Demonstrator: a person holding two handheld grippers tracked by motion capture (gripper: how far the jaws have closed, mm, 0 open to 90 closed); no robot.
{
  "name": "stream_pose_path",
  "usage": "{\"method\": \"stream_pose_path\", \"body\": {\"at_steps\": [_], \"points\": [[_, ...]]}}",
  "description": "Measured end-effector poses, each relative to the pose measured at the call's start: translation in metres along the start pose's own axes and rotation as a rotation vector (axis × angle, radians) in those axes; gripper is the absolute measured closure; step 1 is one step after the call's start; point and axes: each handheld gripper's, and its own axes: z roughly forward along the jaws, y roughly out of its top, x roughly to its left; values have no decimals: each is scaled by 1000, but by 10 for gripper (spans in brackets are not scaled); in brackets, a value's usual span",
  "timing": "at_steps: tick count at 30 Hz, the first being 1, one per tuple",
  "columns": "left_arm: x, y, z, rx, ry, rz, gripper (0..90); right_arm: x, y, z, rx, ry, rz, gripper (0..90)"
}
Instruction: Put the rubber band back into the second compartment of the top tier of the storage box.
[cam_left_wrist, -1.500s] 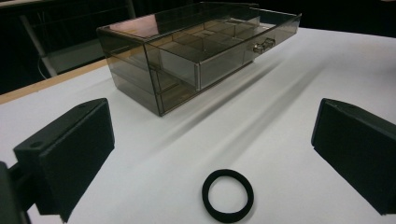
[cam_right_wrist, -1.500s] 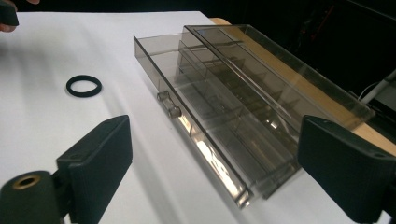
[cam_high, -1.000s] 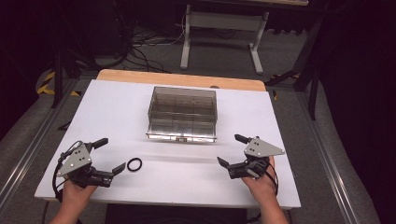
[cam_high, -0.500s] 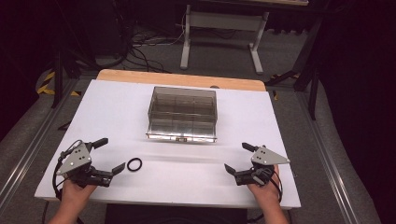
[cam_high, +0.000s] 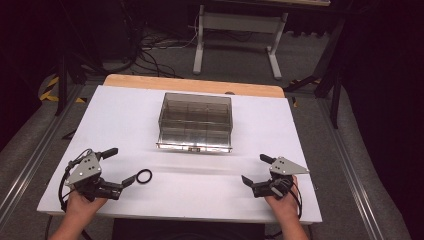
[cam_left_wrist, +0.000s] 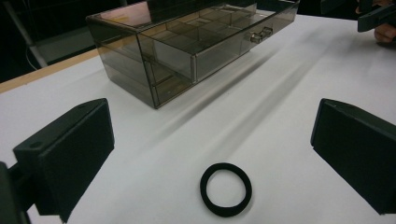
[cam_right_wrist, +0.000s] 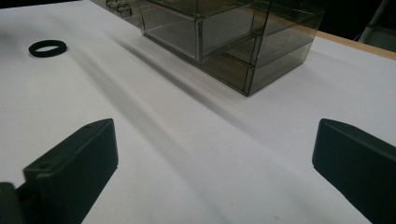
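Observation:
A black elastic ring (cam_high: 138, 176) lies flat on the white table (cam_high: 125, 120), just right of my left gripper (cam_high: 124, 165). That gripper is open, and in the left gripper view the ring (cam_left_wrist: 204, 189) rests on the table between and just ahead of its spread jaws (cam_left_wrist: 212, 140). A smoky clear drawer box (cam_high: 195, 122) stands mid-table with its drawer shut and a small handle (cam_left_wrist: 259, 35) on the front. My right gripper (cam_high: 253, 168) is open and empty near the front right; in its own view (cam_right_wrist: 212, 154) the box (cam_right_wrist: 224, 37) and the ring (cam_right_wrist: 47, 54) lie farther off.
A wooden strip (cam_high: 192, 85) runs along the table's far edge. Beyond it are a metal stand (cam_high: 237, 30) and cables on the floor. The other hand and its gripper (cam_left_wrist: 376, 16) appear at the top right of the left gripper view.
My right gripper has drawn back slightly toward the near right edge of the table. The left gripper, ring and box have stayed put.

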Motion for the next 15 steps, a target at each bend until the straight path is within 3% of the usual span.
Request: {"method": "stream_pose_path", "body": {"at_steps": [7, 8, 10, 11, 13, 14, 15], "points": [[3, 5, 5, 71, -7, 6, 22, 1, 0, 2, 8, 3, 0, 9], [3, 6, 6, 94, 14, 7, 39, 1, 0, 2, 7, 4, 2, 10], [7, 8, 10, 152, 28, -13, 59, 2, -1, 2, 12, -1, -2, 12], [7, 8, 10, 152, 28, -13, 81, 2, -1, 2, 12, -3, -1, 12], [12, 9, 14, 190, -5, -52, 99, 2, -1, 2, 13, -5, 1, 13], [14, 10, 15, 200, -5, -42, 109, 2, -1, 2, 13, -6, 2, 13], [14, 11, 16, 214, -17, -62, 121, 2, -1, 2, 14, -5, 4, 14]]}}
